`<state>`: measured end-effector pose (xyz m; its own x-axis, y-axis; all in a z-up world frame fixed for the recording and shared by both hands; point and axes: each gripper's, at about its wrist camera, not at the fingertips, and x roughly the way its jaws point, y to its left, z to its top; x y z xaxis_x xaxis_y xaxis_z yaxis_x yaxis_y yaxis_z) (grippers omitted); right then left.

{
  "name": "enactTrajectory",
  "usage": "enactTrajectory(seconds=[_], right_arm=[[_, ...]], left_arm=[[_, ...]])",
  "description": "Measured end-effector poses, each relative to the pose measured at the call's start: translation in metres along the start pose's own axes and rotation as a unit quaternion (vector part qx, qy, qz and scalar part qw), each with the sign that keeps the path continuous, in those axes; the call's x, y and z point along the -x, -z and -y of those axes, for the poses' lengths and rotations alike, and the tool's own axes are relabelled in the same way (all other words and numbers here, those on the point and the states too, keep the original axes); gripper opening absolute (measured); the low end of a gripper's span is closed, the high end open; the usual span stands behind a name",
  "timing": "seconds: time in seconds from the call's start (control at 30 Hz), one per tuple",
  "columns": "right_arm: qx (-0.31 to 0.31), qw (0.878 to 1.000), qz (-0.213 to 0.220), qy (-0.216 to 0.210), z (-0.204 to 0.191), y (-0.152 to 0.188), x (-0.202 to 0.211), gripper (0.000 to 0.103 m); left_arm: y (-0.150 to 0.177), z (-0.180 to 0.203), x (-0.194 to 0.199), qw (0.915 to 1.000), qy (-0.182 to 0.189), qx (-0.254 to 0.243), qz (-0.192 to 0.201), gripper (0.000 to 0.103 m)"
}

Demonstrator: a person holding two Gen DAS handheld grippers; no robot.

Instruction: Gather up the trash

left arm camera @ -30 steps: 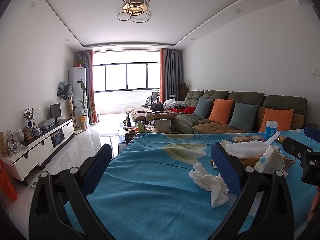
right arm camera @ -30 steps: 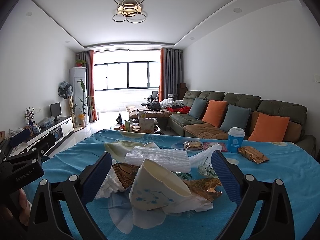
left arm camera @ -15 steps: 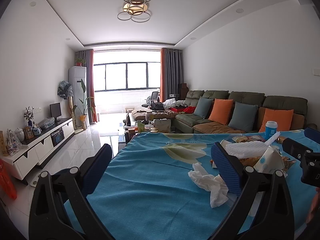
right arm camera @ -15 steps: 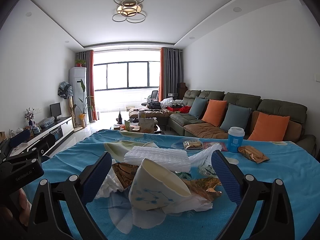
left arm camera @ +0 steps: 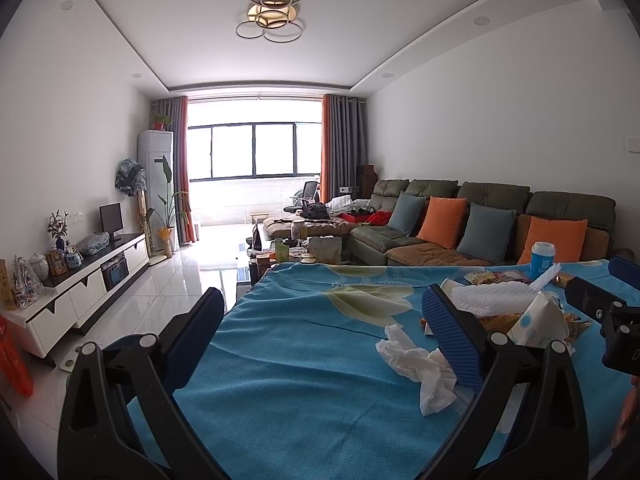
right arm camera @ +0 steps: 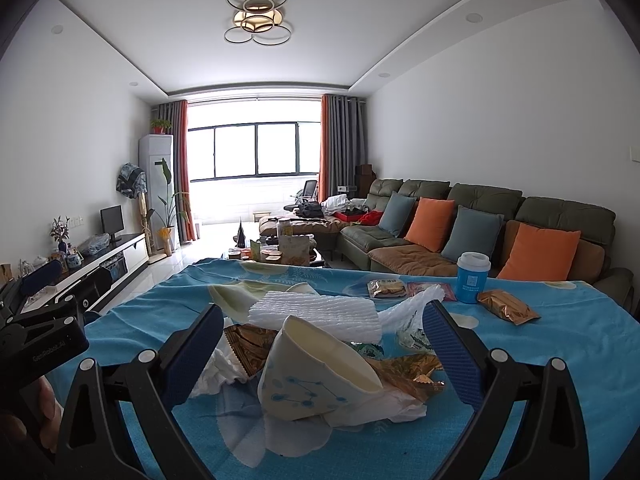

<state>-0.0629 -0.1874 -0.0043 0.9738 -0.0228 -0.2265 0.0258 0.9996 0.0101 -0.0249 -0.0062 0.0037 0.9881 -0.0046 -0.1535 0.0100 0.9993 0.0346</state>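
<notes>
Both grippers spread wide, holding nothing: right gripper (right arm camera: pixel 322 350) faces the tipped paper cup (right arm camera: pixel 316 372) in the trash pile on the blue-clothed worktop (right arm camera: pixel 560 360), left gripper (left arm camera: pixel 320 340) has the crumpled tissue (left arm camera: pixel 416 360) just left of that cup. Likely step is the first pick. Straddle the cup's wall, clamp gently so it doesn't crush or skid on the wrappers (right arm camera: pixel 404 372) beside it.

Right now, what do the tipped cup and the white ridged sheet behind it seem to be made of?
Tipped cup: probably paper, matte, with a thin rolled rim and a printed blue pattern. White ridged sheet: likely foam packing wrap, soft and matte, going by its ribbed, netted texture.
</notes>
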Motion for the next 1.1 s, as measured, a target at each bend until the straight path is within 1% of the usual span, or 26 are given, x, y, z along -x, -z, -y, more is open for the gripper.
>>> enactTrajectory(seconds=[0.57, 0.87, 0.97, 1.1], right_arm=[[-0.004, 1.000, -0.005, -0.010, 0.000, 0.002, -0.004, 0.096], [-0.007, 1.000, -0.012, -0.016, 0.004, 0.002, -0.006, 0.096], [-0.007, 1.000, -0.016, -0.018, 0.006, 0.004, -0.008, 0.096], [-0.008, 0.999, -0.029, -0.025, 0.008, 0.007, -0.012, 0.096]], left_arm=[[0.000, 0.000, -0.001, 1.0000, 0.001, 0.000, -0.002, 0.097], [0.001, -0.001, -0.003, 0.9999, 0.003, -0.001, -0.010, 0.097], [0.002, -0.001, -0.007, 0.9998, 0.008, -0.003, -0.018, 0.097], [0.007, -0.001, -0.016, 0.9986, 0.028, -0.007, -0.043, 0.097]])
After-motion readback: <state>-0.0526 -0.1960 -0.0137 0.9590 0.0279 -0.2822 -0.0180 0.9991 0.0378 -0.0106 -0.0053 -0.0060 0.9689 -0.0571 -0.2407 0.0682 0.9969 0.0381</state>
